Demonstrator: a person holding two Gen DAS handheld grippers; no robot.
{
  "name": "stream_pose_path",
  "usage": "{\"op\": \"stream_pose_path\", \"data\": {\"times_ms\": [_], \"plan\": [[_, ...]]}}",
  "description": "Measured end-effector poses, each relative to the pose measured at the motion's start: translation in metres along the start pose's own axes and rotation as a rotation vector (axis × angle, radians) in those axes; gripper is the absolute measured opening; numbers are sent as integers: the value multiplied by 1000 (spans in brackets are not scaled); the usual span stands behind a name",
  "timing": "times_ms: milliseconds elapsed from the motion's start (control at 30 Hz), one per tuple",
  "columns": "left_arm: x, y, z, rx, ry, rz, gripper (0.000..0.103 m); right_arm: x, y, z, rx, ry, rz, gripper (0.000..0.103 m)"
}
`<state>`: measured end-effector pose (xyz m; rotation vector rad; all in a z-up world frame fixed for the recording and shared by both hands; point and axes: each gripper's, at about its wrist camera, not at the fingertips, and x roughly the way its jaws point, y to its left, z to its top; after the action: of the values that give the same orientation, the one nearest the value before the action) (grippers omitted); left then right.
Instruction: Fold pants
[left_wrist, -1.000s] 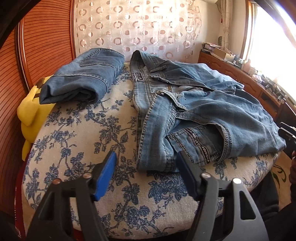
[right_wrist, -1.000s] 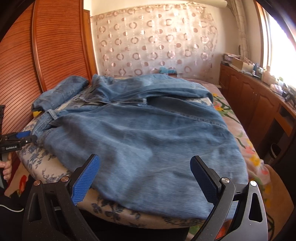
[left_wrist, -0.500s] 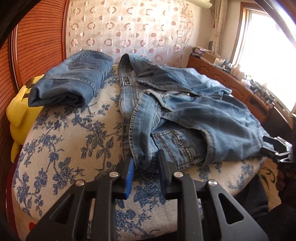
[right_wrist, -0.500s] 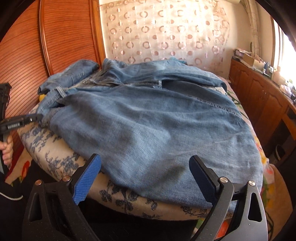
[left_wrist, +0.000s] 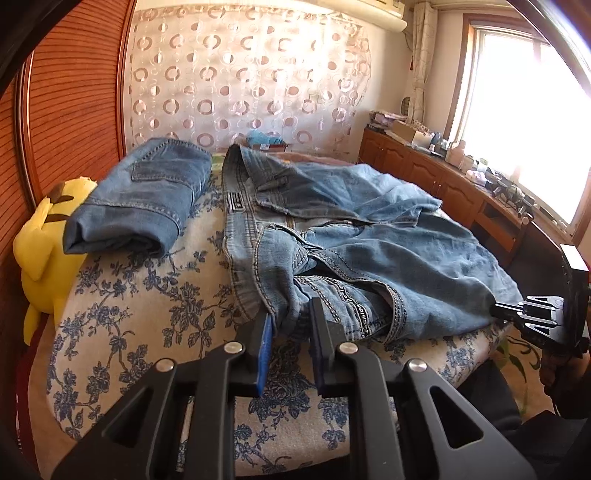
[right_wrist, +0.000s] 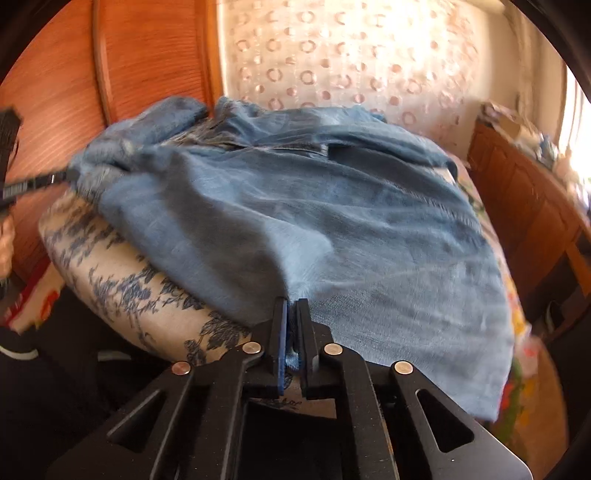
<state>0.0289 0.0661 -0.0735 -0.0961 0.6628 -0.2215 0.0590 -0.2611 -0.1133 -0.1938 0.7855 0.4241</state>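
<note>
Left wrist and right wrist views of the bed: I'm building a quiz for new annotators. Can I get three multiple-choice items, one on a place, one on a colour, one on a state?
1. Where does the folded blue denim pair lie?
A. On the wooden cabinet
B. On the floral bedspread, left of the spread-out blue jeans
C. On the floor

2. What colour is the plush toy at the bed's left edge?
A. Yellow
B. Green
C. White

3. How does the right gripper stand?
A. Wide open above the bed
B. Shut on nothing
C. Shut on the jeans' edge

Answers:
1 B, the folded pair rests on the bedspread beside the spread-out jeans.
2 A, its body is bright yellow.
3 C, denim shows pinched between its pads after the jaws just closed.
</note>
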Motion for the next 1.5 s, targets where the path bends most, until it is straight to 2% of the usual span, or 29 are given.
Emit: {"op": "stream_pose_path", "data": {"times_ms": [67,233,400,667,833,933,1000,1067,1200,1233,1333,1400,1467,1500], "plan": [[-8,-1,0,-4,-14,-8,13,-4,-1,3,2,2,18,0],[-32,2,1,-39,-72,-25,12,-35,-13,13,27,-60,35,0],[-47,2,1,-30,-87,-27,12,-58,-15,22,16,-97,49,0],[-58,6,-24,-37,-26,-17,12,-71,-12,20,30,-97,99,0],[-42,-1,-37,-16,36,-1,14,-66,-15,19,47,-80,114,1],[-40,-3,-38,-17,48,10,19,-61,-20,20,74,-71,116,3],[-43,-2,-37,-11,40,15,22,-60,-21,23,84,-69,113,8],[-51,-1,-35,-4,22,39,25,-62,-20,25,85,-78,106,20],[-63,6,-24,-4,-5,67,36,-65,-19,30,91,-100,98,36],[-64,8,-21,-9,-13,65,43,-65,-18,32,91,-104,95,38],[-60,12,-9,-3,-15,57,47,-59,-15,39,89,-110,105,40],[-53,12,-2,8,-11,55,54,-52,-10,46,82,-118,114,41],[-45,12,5,19,-17,53,67,-45,-6,51,77,-119,131,42],[-42,12,8,21,-21,45,67,-41,-4,54,75,-119,136,42]]}}
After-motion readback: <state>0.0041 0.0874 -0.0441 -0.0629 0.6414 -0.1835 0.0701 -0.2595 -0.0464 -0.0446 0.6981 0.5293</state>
